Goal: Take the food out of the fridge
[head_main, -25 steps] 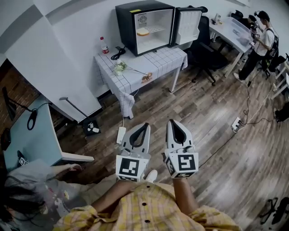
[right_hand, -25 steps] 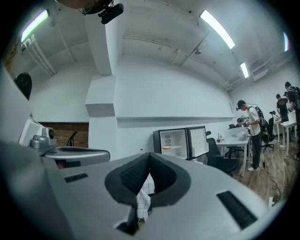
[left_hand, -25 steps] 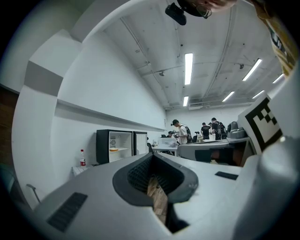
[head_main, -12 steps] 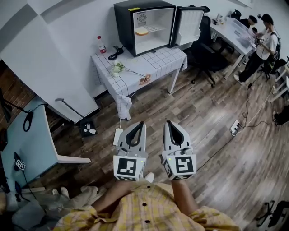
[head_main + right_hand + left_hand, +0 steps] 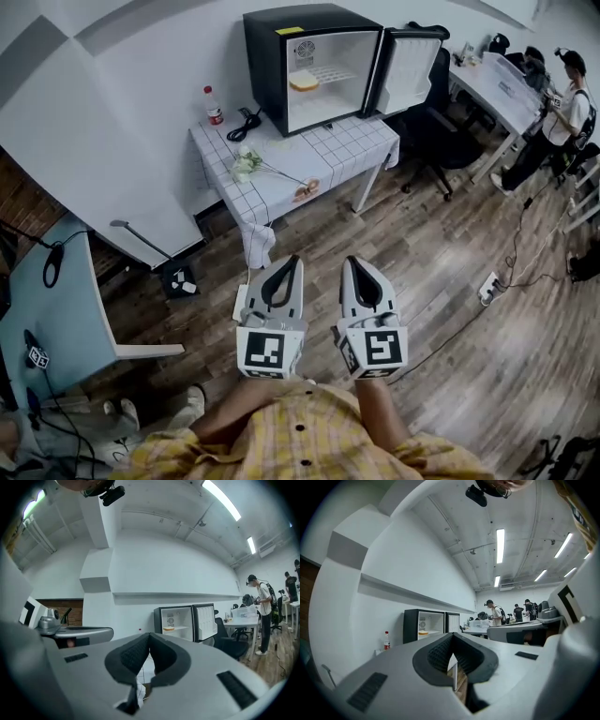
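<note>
A small black fridge (image 5: 312,66) stands on a table with a white checked cloth (image 5: 330,150), its door (image 5: 408,56) swung open to the right. A piece of food like sliced bread (image 5: 304,82) lies on the fridge's shelf. My left gripper (image 5: 288,262) and right gripper (image 5: 357,262) are held side by side over the wooden floor, well short of the table, both shut and empty. The left gripper view shows the fridge (image 5: 425,624) and the food (image 5: 423,632) far off beyond the left gripper (image 5: 452,637). The right gripper view shows the fridge (image 5: 176,620) beyond the right gripper (image 5: 150,637).
On the table are a red-capped bottle (image 5: 215,105), a black cable (image 5: 246,119), white flowers (image 5: 248,164) and a small brown item (image 5: 305,190). A black office chair (image 5: 441,122) stands right of the table. A person (image 5: 562,103) stands by a desk. A power strip (image 5: 489,262) lies on the floor.
The head view and both grippers have moved forward towards the table with the fridge, which now looks closer. Both grippers' jaws stayed shut.
</note>
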A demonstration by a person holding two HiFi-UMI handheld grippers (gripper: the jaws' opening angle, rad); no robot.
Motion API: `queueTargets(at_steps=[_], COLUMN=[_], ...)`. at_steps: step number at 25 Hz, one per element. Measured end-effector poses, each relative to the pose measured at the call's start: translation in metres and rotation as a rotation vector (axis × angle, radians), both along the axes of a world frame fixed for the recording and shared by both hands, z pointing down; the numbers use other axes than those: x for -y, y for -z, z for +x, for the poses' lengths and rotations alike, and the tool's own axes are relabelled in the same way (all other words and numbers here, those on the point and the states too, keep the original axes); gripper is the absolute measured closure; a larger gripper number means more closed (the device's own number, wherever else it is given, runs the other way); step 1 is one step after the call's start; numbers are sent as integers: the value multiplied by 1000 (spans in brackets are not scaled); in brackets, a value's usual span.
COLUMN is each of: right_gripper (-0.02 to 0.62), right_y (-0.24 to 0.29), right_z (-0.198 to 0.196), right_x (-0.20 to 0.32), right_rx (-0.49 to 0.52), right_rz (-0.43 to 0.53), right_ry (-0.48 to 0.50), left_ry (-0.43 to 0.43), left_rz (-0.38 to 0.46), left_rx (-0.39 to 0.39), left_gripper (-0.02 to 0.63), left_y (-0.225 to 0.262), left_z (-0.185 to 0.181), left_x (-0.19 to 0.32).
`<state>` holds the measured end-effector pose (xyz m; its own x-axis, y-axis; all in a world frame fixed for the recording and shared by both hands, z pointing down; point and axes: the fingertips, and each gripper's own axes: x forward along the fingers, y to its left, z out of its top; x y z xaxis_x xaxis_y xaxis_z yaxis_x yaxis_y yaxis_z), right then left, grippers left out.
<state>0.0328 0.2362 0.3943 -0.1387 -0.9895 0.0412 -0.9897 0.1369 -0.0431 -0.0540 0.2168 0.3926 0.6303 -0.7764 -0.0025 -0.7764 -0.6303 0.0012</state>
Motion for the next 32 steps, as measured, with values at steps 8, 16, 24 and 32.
queueTargets(at_steps=[8, 16, 24, 32], right_gripper=[588, 588, 588, 588], right_y=[5, 8, 11, 16], right_z=[12, 7, 2, -7], right_x=[86, 152, 199, 221], right_rx=[6, 5, -11, -36], right_rz=[-9, -28, -33, -39], right_ry=[-11, -10, -32, -38], left_ry=[0, 0, -15, -37], left_rz=[-3, -16, -29, -34], left_rx=[-3, -12, -35, -46], left_gripper=[600, 600, 600, 600], left_y=[7, 11, 10, 8], left_z=[8, 2, -4, -7], left_x=[90, 157, 204, 225])
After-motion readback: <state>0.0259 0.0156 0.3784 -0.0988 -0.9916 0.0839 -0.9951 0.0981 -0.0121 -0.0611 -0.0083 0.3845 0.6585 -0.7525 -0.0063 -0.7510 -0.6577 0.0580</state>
